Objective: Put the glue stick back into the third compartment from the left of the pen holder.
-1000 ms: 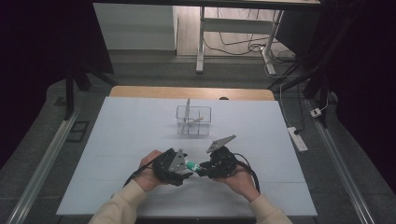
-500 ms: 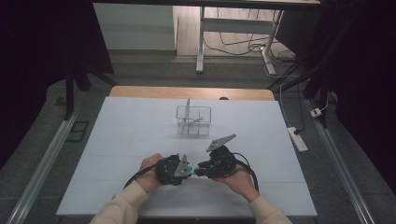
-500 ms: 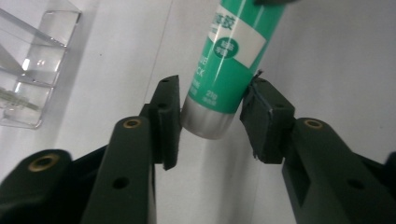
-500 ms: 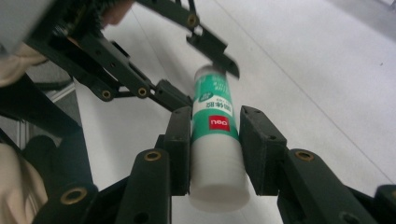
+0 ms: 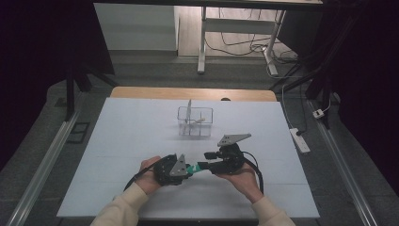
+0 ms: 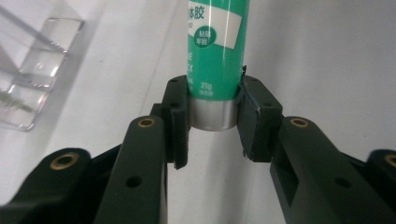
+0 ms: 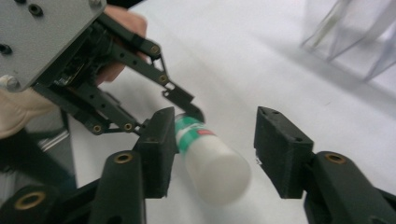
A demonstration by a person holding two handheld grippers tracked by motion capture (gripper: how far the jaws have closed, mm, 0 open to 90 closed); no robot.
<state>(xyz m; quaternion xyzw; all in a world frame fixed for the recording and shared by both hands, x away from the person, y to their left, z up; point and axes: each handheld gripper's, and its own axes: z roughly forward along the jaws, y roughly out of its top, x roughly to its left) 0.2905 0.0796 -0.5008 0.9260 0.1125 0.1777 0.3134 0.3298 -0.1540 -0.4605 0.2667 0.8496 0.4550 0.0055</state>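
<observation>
Two grippers and one tube sit at the lower middle of the high view. On the left, the left gripper [image 5: 184, 170] has just been closing, and in its own view its pads pinch the silver end of the green glue tube [image 6: 215, 56] from both sides. To the right, the right gripper [image 5: 207, 165] has just been opening; in its view the jaws stand spread around the tube's white cap [image 7: 217, 172], the left pad just beside it and the right pad clear of it. Two hands hold the grippers. Above centre stands one clear plastic rack [image 5: 195, 121]. All rest over one pale blue-white table [image 5: 122, 132]. Beyond, a dim room shows a grey floor, a white desk leg [image 5: 202, 42] and loose cables [image 5: 244, 44].
</observation>
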